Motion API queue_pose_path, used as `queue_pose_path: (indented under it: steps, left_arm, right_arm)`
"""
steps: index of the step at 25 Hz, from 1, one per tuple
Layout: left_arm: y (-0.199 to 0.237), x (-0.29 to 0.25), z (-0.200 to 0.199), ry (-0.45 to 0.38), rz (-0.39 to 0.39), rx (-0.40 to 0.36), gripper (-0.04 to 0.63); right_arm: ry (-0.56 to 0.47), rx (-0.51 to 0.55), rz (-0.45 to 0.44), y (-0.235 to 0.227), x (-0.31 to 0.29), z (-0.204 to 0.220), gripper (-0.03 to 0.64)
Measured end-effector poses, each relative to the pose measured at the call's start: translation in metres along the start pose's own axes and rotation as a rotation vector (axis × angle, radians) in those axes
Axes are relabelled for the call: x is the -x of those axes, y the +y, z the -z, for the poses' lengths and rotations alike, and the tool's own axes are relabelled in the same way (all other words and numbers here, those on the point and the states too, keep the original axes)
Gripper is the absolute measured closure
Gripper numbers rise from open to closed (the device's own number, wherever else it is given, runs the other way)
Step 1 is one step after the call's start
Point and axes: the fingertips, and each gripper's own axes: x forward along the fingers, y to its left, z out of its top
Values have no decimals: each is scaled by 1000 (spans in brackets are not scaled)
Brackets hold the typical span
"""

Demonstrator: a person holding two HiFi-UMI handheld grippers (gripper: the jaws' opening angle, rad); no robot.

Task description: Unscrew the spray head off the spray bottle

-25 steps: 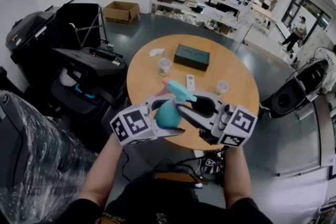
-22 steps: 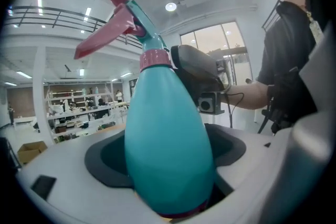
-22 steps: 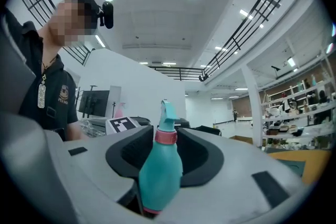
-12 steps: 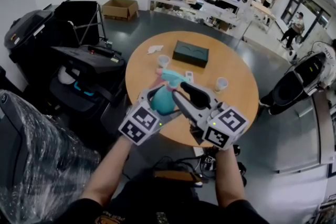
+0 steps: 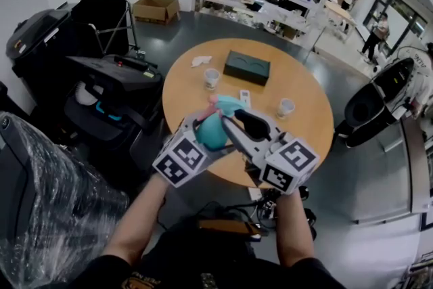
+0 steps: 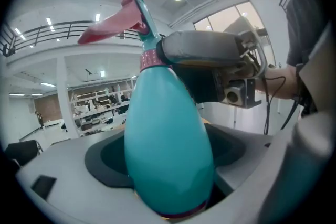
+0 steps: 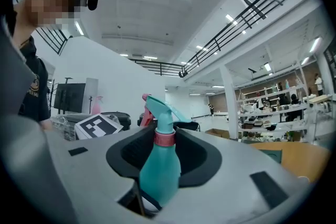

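Spray bottle [image 5: 213,135] is in the air over the desk's [image 5: 304,88] near edge, roughly upright. Left tongs [image 6: 168,139] clamp its teal belly. Right tongs [image 7: 164,131], jaws just closing, pinch the pink collar [image 6: 149,59] under the spray head [image 7: 157,105], crosswise to the bottle's long axis and nearer the head.

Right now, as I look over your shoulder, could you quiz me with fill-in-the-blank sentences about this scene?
1. The table is ____ in shape.
2. It bears ____ cups and a dark box.
3. The left fingers grip the teal bottle, whose collar is ____.
Missing words: round; two; pink.
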Motion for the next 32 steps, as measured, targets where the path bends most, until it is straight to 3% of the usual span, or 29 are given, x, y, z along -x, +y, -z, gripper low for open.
queue_pose_path:
  steps: [13,17,20,28,32]
  left_arm:
    - [-44,23,-17,-105,386,-45,175]
    - [-56,28,-16,-104,450,-54,175]
    - [-49,23,-16,-107,398,-38,175]
    - [-7,2,1,-61,97,75,175]
    - [2,-2,7,-32,7,91,175]
  right_arm:
    - [-14,40,-402,26,20,-6,480]
    - [-32,18,-484,31,29,-4,480]
    - [-40,10,-436,26,26,-2,480]
    - [-78,-49,-155,-5,13,0,474]
    - [-55,-33,-67,-1,3,9,475]
